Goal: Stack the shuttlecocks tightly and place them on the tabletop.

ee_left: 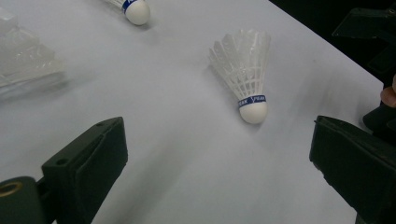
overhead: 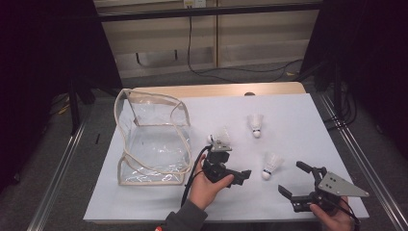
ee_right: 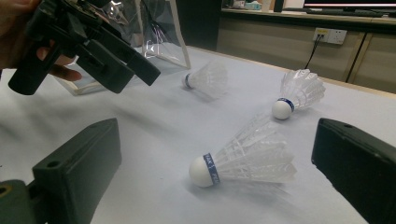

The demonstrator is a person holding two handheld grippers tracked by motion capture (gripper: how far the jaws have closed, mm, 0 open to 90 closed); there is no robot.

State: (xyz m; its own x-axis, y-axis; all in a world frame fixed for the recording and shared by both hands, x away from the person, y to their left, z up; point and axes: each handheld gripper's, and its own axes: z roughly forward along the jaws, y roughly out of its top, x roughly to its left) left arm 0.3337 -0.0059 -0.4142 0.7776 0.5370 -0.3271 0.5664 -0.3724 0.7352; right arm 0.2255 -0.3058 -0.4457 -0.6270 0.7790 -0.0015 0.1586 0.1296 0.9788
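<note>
Between both open grippers, nearest shuttlecock (overhead: 270, 165) lies sideways, cork toward person.

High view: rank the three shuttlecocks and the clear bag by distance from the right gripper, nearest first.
From the right gripper:
1. Shuttlecock at centre-right, just up-left of it.
2. Shuttlecock farther back, toward the table's far side.
3. Shuttlecock by the left gripper, partly hidden behind it.
4. Clear bag, at the table's left.
</note>
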